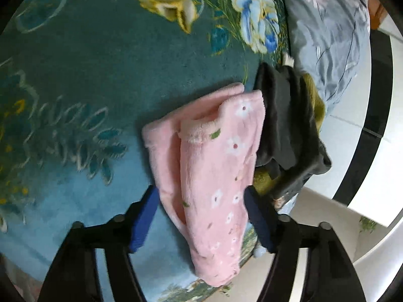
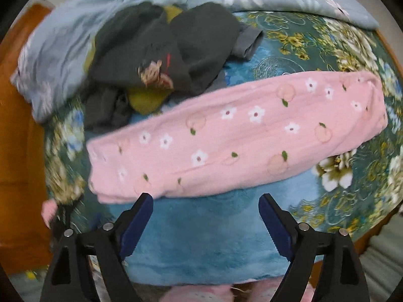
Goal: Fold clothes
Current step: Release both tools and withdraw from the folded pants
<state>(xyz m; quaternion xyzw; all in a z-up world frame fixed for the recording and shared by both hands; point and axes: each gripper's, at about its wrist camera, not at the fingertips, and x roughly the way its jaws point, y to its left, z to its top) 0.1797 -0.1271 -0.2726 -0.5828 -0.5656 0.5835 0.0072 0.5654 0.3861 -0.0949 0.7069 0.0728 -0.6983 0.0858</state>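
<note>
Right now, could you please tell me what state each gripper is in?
Left gripper: open, jaws either side of the pink garment, not clamped.
Right gripper: open, holding nothing, just short of the pink garment's near edge.

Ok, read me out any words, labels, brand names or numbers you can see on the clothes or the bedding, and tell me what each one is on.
No readable text in either view.
dark grey garment: a small printed patch with a red mark, too blurred to read.
pink fleece garment: flower and peach pattern only, no lettering.
teal blanket and pale blue quilt: floral prints only, no lettering.
</note>
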